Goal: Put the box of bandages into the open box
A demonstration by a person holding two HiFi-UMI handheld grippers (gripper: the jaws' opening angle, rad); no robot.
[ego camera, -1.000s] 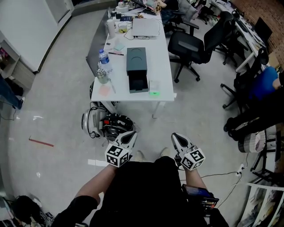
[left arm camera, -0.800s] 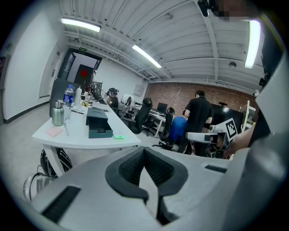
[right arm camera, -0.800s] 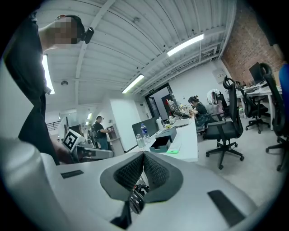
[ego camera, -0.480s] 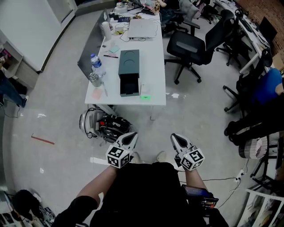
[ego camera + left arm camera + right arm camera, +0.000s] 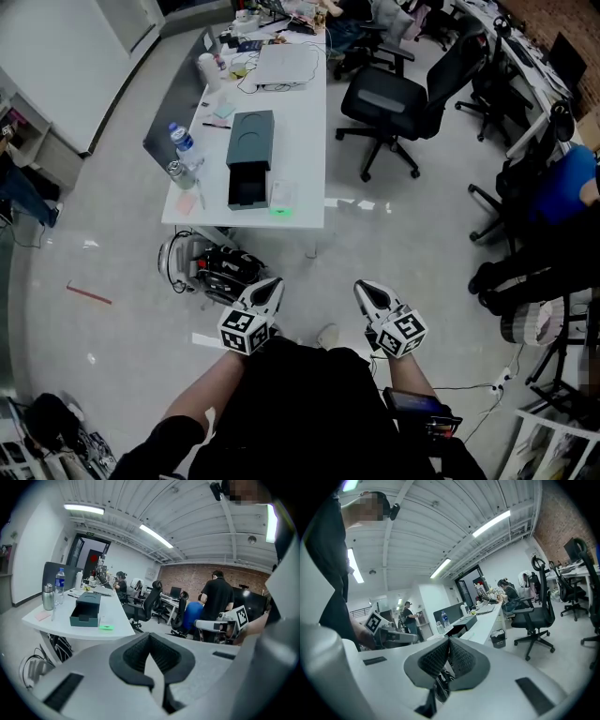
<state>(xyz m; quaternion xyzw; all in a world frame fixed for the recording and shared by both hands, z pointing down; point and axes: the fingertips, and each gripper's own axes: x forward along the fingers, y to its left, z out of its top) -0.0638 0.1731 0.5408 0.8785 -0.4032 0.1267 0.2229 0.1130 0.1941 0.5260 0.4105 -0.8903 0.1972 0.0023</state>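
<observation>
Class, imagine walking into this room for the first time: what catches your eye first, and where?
The left hand-held gripper and the right hand-held gripper, both shut and empty, fill the foreground with their marker cubes. Ahead, a white table bears a dark open box, with a black chair at its right.

Head cam down, gripper cams fwd, sharing far table (image 5: 302,131)

Lower centre of the head view: bare left forearm (image 5: 202,392) and right forearm (image 5: 411,377) are reaching forward. White plastic left gripper (image 5: 269,287) is pointing up-frame, black pads pressing together, empty. White plastic right gripper (image 5: 365,291) is matching, jaws closed on nothing.
</observation>
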